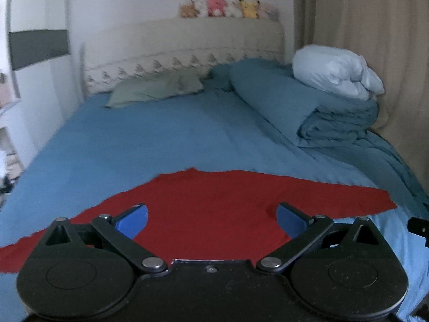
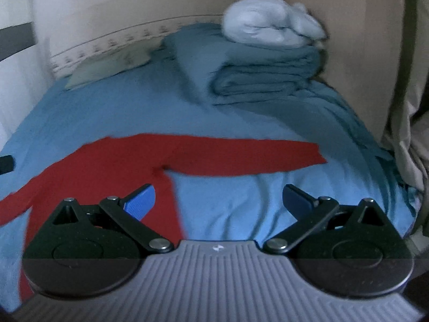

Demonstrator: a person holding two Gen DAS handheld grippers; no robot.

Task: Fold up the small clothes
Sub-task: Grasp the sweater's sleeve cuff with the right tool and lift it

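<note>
A red long-sleeved garment (image 1: pixel 209 204) lies spread flat on the blue bed sheet (image 1: pixel 134 139), sleeves out to both sides. My left gripper (image 1: pixel 211 218) is open and empty, hovering over the garment's body. In the right wrist view the garment (image 2: pixel 112 166) lies left of centre, with one sleeve (image 2: pixel 254 155) stretched to the right. My right gripper (image 2: pixel 218 201) is open and empty, above the bare sheet (image 2: pixel 228 204) just below that sleeve; its left finger (image 2: pixel 140 204) is over the garment's side edge.
A folded teal duvet (image 1: pixel 308 107) with a pale blue bundle (image 1: pixel 335 72) on top lies at the bed's far right. A green pillow (image 1: pixel 158 88) rests by the headboard (image 1: pixel 182 45), which carries plush toys (image 1: pixel 228 8). A beige curtain (image 1: pixel 375 40) hangs on the right.
</note>
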